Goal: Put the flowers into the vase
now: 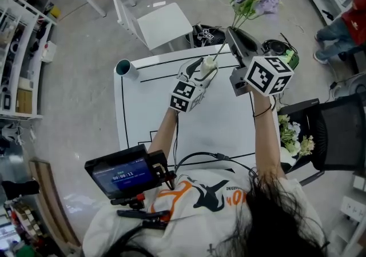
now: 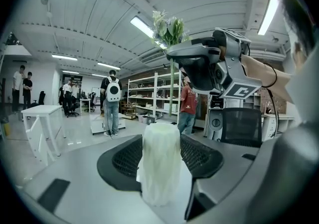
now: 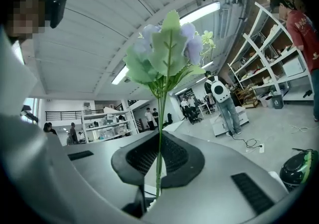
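Left tool (image 1: 205, 70) wide, right tool (image 1: 231, 36) tight

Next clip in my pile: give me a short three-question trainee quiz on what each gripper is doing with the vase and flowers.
1. Multiple choice: what does the left gripper hold? A) the white vase B) a green cup C) nothing.
2. True or false: the right gripper has its jaws wide apart and empty.
3. Fill in: the blossoms of the flowers in the right gripper are ____ in colour.
Key: 1 A. 2 False: the jaws are shut on the stem. 3 Purple.
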